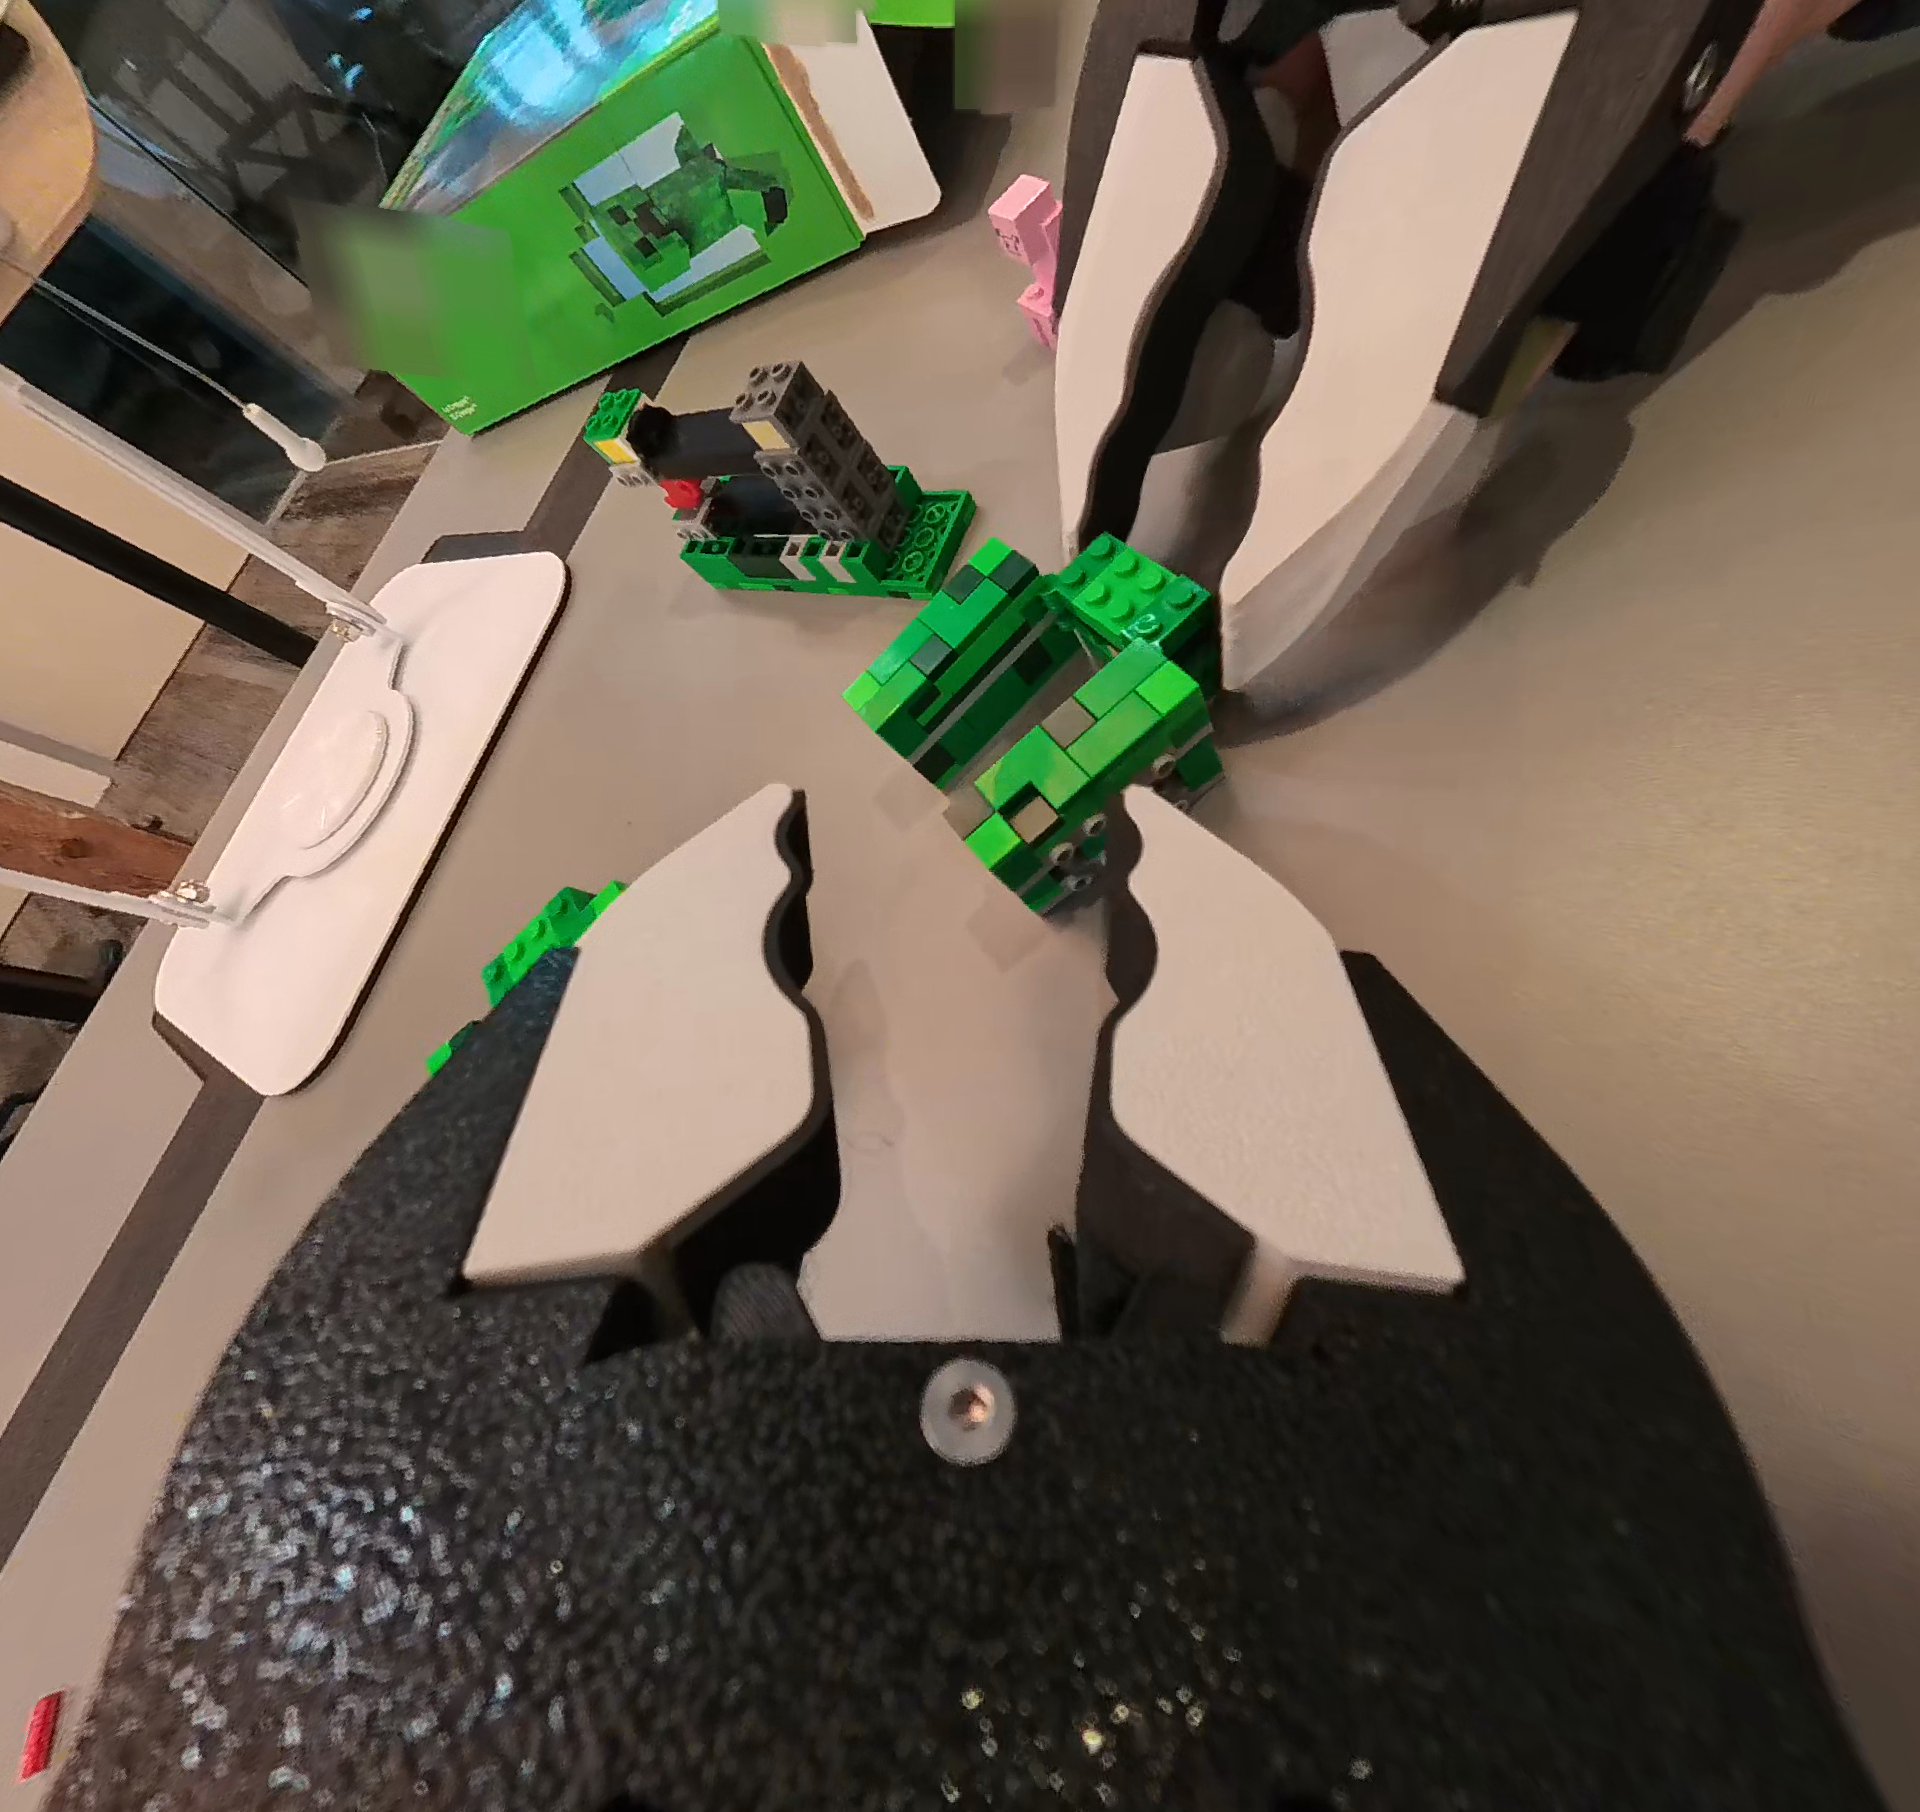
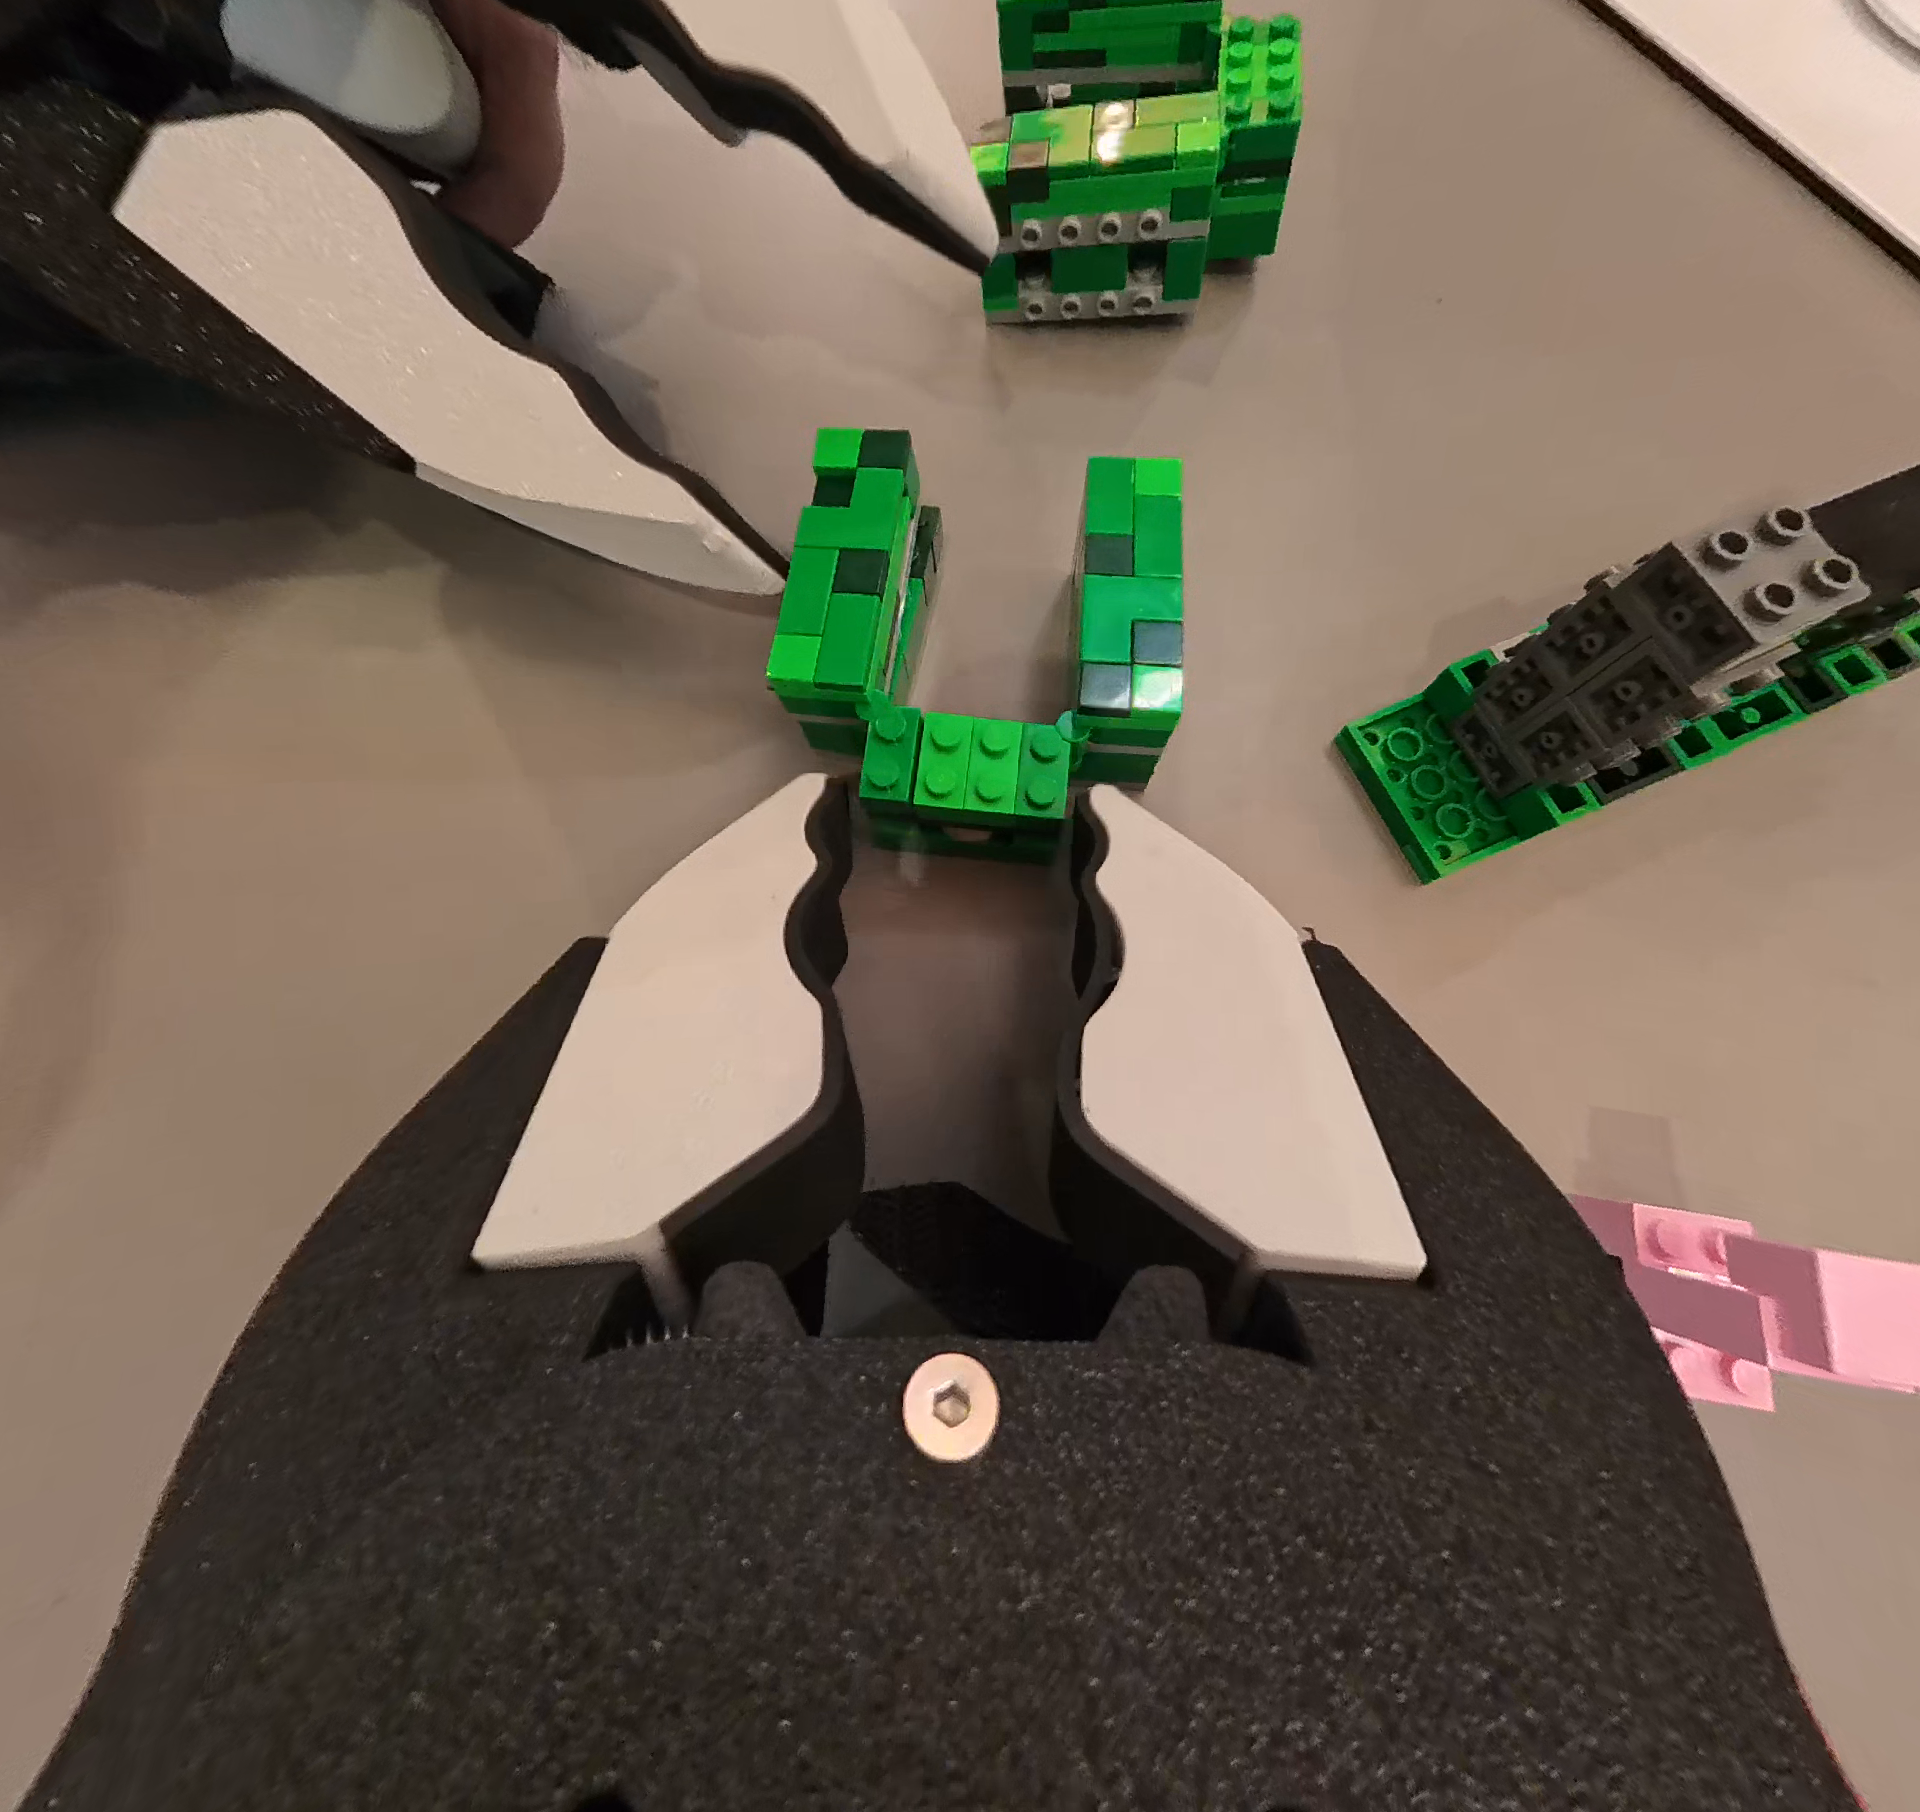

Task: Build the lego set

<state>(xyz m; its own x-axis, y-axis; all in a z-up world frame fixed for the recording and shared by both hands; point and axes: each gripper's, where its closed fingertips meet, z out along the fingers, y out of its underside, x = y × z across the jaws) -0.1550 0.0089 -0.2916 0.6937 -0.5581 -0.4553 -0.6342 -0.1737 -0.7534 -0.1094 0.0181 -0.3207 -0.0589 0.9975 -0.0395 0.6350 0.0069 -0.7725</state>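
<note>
On the table (image 2: 312, 879) — right gripper (image 2: 961, 817) clamps the green U-shaped assembly (image 2: 977, 640).

Grey table (image 1: 1558, 931), wood-plank floor (image 1: 62, 837)

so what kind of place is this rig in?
Probably an office or lab desk, not a factory cell. The pieces sit on a plain grey tabletop, with the set's green retail box, a white stand base at the table's edge, and wood-look flooring below.
</note>
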